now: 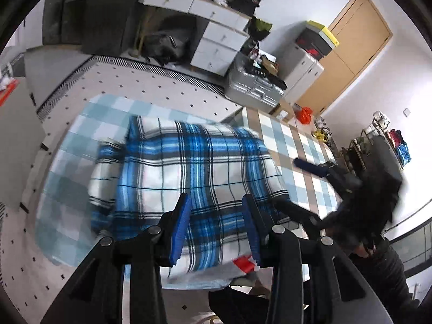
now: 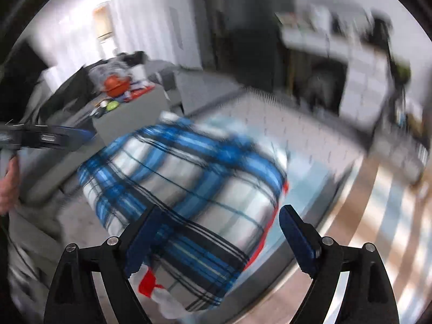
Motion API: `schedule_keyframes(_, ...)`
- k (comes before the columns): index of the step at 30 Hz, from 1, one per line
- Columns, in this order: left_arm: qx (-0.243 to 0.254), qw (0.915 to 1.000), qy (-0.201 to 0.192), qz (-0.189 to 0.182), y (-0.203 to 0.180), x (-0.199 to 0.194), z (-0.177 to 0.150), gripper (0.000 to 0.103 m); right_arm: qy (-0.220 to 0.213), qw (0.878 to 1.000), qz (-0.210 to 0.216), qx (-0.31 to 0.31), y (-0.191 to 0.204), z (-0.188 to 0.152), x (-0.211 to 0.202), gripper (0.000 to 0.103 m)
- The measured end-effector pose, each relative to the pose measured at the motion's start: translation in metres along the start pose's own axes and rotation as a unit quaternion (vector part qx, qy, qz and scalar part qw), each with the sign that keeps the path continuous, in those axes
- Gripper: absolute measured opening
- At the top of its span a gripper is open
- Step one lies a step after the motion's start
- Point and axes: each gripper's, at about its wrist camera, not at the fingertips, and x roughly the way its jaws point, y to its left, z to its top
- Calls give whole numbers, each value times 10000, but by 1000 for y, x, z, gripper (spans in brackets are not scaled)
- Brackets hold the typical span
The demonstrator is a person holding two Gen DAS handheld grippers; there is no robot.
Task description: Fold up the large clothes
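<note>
A blue, white and black plaid garment [image 1: 189, 170] lies folded into a thick rectangle on a light blue checked cloth [image 1: 67, 140]. A red patch [image 1: 244, 263] shows at its near edge. My left gripper [image 1: 217, 229] hovers open above the garment's near edge, holding nothing. My right gripper [image 2: 220, 243] is open above the same garment [image 2: 189, 183], with the red trim [image 2: 148, 283] under it. The right wrist view is motion-blurred. The right gripper also shows in the left wrist view [image 1: 313, 167], and the left one in the right wrist view [image 2: 48, 137].
The cloth lies on a white dotted mattress [image 1: 167, 86] on the floor. A brown-checked mat [image 1: 297, 145] lies to the right. Behind stand a white drawer desk [image 1: 216, 40], a silver suitcase [image 1: 253, 83], stacked boxes [image 1: 313, 46] and a wooden door [image 1: 351, 40].
</note>
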Motion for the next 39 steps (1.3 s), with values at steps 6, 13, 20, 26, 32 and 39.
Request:
schedule_keyframes(6,-1141,9924,287,-367,74,52,-10,33,542,9911,-489,-1114,38,-26,42,91)
schedule_keyframes(13,-1788,9758,25,-1258,117,68,-22,19,516,9893,-475,-1278,42,-44,51,93)
schedule_keyframes(20,-1377,9851,-555,-867,87,-3,3,19,705,9888,-457,-1235,44,-40,54,103)
schedule_keyframes(26,-890,9908,-721,-718,37,-21,50,52,533,9920,-410,-1065,42,-37,51,103)
schedule_keyframes(32,-1027,9944,171,177,57,64,59,52,582,9920,-435,-1035,43,-41,53,103)
schedule_keyframes(39,-1705,9852,74,136,91,68,39,52,565,9933,-389,-926,40,-47,54,103)
